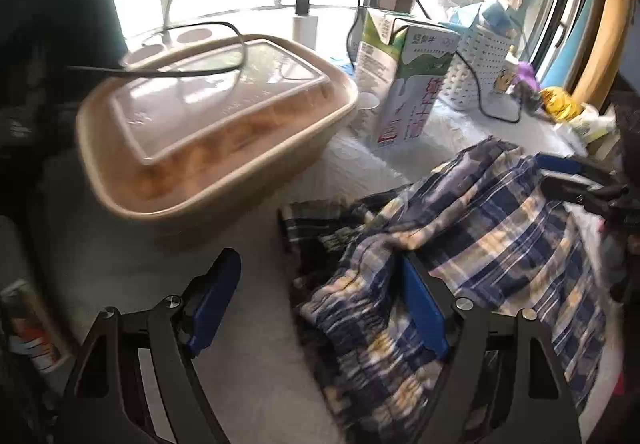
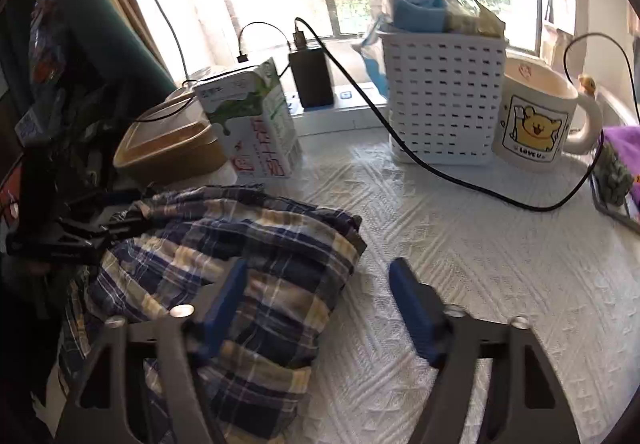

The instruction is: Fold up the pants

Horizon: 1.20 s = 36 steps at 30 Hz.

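Left wrist view: my left gripper (image 1: 320, 304) spread wide, pinching nothing; plaid pants (image 1: 480, 244) bunched on the white table cover (image 1: 360, 164), against its right finger; right wrist view: my right gripper (image 2: 320, 292) likewise spread, pants (image 2: 240, 244) heaped around its left finger.

lidded tan food box (image 1: 208, 132); milk carton (image 1: 404, 84) beside it | white basket (image 2: 444, 92); bear mug (image 2: 536, 120); black cable (image 2: 460, 180)

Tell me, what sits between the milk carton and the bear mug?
A white basket stuffed with odds and ends, between carton and mug; the right wrist view shows it.
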Available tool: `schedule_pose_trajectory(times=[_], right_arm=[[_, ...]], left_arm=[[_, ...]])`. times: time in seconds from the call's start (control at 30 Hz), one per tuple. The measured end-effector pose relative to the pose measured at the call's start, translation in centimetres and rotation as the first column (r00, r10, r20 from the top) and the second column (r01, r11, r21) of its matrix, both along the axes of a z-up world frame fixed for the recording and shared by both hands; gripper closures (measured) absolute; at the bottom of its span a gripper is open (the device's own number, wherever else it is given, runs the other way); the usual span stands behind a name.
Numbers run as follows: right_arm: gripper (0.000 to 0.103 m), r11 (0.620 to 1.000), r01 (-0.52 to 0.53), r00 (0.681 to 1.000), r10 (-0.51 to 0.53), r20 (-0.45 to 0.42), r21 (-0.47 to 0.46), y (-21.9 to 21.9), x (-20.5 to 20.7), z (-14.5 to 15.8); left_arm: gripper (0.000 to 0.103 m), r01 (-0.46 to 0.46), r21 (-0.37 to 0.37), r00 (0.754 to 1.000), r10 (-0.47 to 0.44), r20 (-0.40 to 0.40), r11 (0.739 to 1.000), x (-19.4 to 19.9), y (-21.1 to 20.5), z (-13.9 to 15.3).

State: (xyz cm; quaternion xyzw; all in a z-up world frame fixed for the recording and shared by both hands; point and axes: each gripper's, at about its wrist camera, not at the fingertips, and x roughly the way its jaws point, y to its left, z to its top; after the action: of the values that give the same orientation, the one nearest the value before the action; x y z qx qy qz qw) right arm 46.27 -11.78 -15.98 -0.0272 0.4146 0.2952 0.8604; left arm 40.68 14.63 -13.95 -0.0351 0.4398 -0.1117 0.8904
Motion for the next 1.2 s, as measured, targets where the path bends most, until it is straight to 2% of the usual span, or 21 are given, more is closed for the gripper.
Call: schedule_pose_trajectory(times=[0.07,0.1,0.17,0.2,0.3,0.4,0.47,0.53,0.57,0.63,0.73,0.9,1.07,1.2], right_arm=[[0.024,1.000,0.000,1.000,0.000,-0.019,0.006,0.0,0.3,-0.6],[0.023,1.000,-0.003,1.000,0.004,-0.027,0.014,0.0,0.5,-1.0],[0.024,0.999,-0.013,0.999,0.014,-0.042,0.032,0.1,0.9,-1.7],[0.023,0.999,-0.011,0.999,0.013,-0.043,0.047,0.1,1.1,-1.8],[0.023,0.995,-0.011,0.998,0.017,-0.067,0.099,0.1,1.8,-1.8],[0.026,0.994,-0.022,0.997,0.029,-0.068,0.105,0.6,1.8,-1.8],[0.049,0.995,-0.053,0.996,0.059,-0.064,0.089,1.3,1.3,-1.9],[0.060,0.995,-0.076,0.996,0.080,-0.049,0.069,1.9,0.9,-1.7],[0.072,0.994,-0.086,0.995,0.089,-0.040,0.072,2.0,0.7,-1.6],[0.080,0.993,-0.086,0.996,0.088,-0.025,0.075,2.1,0.3,-1.3],[0.084,0.994,-0.086,0.996,0.085,0.004,0.067,2.5,-0.4,-0.7],[0.084,0.994,-0.090,0.991,0.084,0.105,0.058,2.2,-2.9,2.2],[0.084,0.993,-0.109,0.967,0.094,0.239,0.051,2.0,-7.0,6.5],[0.084,0.990,-0.132,0.938,0.109,0.330,0.048,1.4,-10.4,10.0]], left_arm=[[0.027,0.023,-0.022,1.000,-0.023,0.006,1.000,0.2,-0.2,-0.1],[0.037,0.039,-0.029,0.999,-0.039,0.011,0.999,0.2,-0.3,-0.2],[0.045,0.058,-0.025,0.998,-0.058,0.019,0.998,0.4,-0.8,-0.4],[0.054,0.071,-0.029,0.997,-0.070,0.015,0.997,0.4,-1.1,-0.4],[0.066,0.084,-0.032,0.996,-0.084,0.011,0.996,0.4,-1.8,-0.3],[0.075,0.080,-0.050,0.997,-0.080,0.011,0.996,0.3,-1.8,-0.2],[0.077,0.073,-0.043,0.997,-0.072,0.023,0.996,-0.1,-2.1,0.0],[0.079,0.073,-0.039,0.997,-0.071,0.042,0.997,-0.5,-2.2,0.4],[0.080,0.076,-0.043,0.996,-0.073,0.055,0.996,-0.5,-2.5,0.6],[0.081,0.074,-0.061,0.995,-0.069,0.078,0.995,-1.1,-2.2,1.2],[0.082,0.061,-0.066,0.994,-0.054,0.098,0.996,-2.1,-2.1,2.3],[0.083,0.033,-0.056,0.986,-0.023,0.165,0.998,-4.8,-2.0,4.7],[0.083,-0.015,-0.036,0.970,0.023,0.243,0.999,-8.1,-2.3,7.6],[0.083,-0.051,-0.030,0.945,0.058,0.323,0.998,-11.3,-2.5,10.5]])
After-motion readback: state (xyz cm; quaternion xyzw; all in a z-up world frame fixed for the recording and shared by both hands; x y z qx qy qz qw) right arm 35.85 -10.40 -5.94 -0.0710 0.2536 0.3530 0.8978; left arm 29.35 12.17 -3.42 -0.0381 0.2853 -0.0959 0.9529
